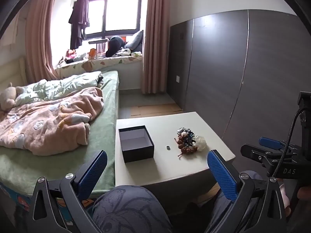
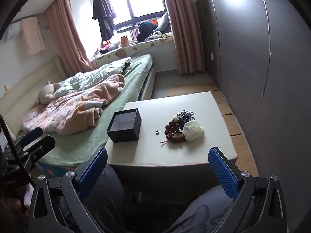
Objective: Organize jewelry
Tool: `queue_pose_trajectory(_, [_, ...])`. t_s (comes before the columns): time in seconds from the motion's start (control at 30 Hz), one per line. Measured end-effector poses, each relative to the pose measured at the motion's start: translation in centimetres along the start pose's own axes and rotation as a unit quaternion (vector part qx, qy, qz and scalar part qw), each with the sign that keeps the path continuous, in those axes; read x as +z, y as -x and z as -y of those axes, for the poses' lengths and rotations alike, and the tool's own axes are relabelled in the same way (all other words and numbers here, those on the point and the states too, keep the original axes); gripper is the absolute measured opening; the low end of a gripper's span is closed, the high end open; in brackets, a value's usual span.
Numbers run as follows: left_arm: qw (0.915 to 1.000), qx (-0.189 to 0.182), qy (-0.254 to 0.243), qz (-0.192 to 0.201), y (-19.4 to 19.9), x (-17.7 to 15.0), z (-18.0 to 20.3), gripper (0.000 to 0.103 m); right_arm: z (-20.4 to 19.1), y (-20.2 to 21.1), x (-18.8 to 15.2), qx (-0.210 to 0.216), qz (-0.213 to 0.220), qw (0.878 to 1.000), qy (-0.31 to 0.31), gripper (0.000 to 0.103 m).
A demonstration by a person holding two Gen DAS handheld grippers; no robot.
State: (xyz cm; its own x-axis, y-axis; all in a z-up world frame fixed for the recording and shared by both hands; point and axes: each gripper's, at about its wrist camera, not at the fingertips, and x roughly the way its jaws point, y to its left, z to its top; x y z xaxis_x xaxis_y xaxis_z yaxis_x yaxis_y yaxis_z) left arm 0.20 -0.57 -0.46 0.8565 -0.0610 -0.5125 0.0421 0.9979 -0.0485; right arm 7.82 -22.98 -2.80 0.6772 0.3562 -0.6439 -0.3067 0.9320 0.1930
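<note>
An open, empty dark box (image 1: 136, 144) (image 2: 125, 126) stands on the left part of a small white table (image 1: 165, 167) (image 2: 175, 155). A pile of jewelry (image 1: 189, 140) (image 2: 181, 127) lies to its right: brown bead bracelets, blue and dark beads, a white piece. A small ring (image 1: 168, 147) (image 2: 157, 131) lies alone between box and pile. My left gripper (image 1: 157, 167) is open and empty, held back before the table's near edge. My right gripper (image 2: 158, 167) is open and empty too, also short of the table.
A bed (image 1: 58, 116) (image 2: 87, 104) with pink and pale blankets runs along the table's left side. A dark grey wardrobe (image 1: 243, 68) (image 2: 252, 58) stands on the right. The person's knees (image 1: 130, 207) show below the grippers.
</note>
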Motion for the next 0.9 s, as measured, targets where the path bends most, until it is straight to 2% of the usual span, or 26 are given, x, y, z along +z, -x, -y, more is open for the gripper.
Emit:
queue_pose_trajectory(0.17, [1.0, -0.005, 0.003, -0.004, -0.2, -0.2, 0.2, 0.103, 0.1, -0.4, -0.1, -0.01, -0.007, 1.0, 0.001, 0.103])
queue_pose_trajectory(0.77, [1.0, -0.008, 0.002, 0.003, 1.5, -1.1, 0.1, 0.103, -0.4, 0.5, -0.4, -0.009, 0.008, 1.0, -0.003, 0.103])
queue_pose_trajectory(0.9, [0.9999, -0.009, 0.004, 0.006, 2.0, -1.3, 0.1, 0.103, -0.7, 0.9, -0.5, -0.022, 0.012, 1.0, 0.003, 0.103])
